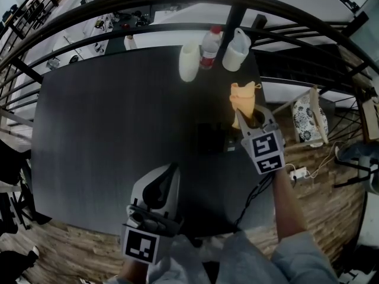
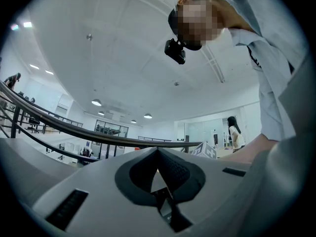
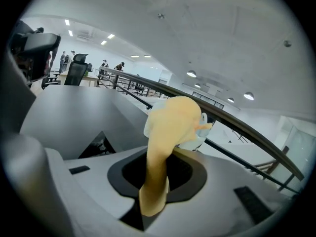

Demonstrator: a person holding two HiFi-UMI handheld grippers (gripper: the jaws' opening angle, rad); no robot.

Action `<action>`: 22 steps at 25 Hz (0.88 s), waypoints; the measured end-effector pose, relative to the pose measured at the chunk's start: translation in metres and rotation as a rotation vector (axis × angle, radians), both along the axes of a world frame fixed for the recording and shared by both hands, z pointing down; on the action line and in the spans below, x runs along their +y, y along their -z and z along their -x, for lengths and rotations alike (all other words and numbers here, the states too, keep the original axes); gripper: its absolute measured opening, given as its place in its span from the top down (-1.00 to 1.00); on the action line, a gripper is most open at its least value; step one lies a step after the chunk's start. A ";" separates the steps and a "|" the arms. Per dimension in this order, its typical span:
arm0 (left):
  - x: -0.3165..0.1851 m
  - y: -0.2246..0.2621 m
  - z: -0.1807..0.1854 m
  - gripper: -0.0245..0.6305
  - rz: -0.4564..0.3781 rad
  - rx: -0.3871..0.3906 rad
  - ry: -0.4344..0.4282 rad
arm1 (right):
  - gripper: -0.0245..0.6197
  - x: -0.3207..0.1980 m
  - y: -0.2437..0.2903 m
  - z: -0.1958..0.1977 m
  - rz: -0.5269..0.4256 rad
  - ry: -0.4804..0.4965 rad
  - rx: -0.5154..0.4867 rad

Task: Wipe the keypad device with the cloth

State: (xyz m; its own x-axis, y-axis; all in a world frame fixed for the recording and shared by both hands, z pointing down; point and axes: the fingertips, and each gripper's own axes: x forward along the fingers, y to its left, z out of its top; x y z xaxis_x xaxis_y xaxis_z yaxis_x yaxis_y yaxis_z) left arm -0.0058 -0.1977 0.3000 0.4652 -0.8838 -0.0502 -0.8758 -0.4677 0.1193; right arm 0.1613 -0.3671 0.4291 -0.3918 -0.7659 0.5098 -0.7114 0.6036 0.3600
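Note:
The keypad device [image 1: 211,138] is a dark flat block lying on the black table [image 1: 106,117], right of the middle. My right gripper [image 1: 253,117] hovers just to its right, tilted upward and shut on a yellow cloth [image 1: 243,99]. The cloth sticks out past the jaws in a crumpled bunch. In the right gripper view the cloth [image 3: 168,132] runs up between the closed jaws of my right gripper [image 3: 159,174]. My left gripper [image 1: 170,171] is near the table's front edge, shut and empty. In the left gripper view that gripper [image 2: 158,154] points at the ceiling.
At the table's far edge stand a white jug [image 1: 189,61], a plastic bottle with a red cap [image 1: 209,47] and another white container [image 1: 235,51]. A dark railing [image 1: 177,5] curves behind them. A cable [image 1: 249,200] hangs off the front edge, with a power strip [image 1: 299,173] on the floor.

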 end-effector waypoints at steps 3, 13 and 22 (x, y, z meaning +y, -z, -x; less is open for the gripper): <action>0.000 0.000 -0.002 0.89 0.002 0.001 -0.006 | 0.70 -0.001 0.000 -0.016 0.005 -0.043 -0.014; -0.001 -0.003 -0.015 0.89 0.010 -0.010 -0.038 | 0.70 0.008 -0.017 -0.051 0.050 -0.142 -0.081; -0.001 -0.003 -0.022 0.89 0.014 -0.015 -0.059 | 0.70 0.035 -0.049 -0.051 0.142 -0.171 -0.139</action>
State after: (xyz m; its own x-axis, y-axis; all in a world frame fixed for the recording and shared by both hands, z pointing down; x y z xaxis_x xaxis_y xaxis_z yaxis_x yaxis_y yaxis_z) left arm 0.0167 -0.1985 0.3030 0.5173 -0.8553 -0.0308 -0.8483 -0.5171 0.1136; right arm 0.2121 -0.3316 0.4780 -0.3365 -0.7517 0.5672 -0.8442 0.5077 0.1719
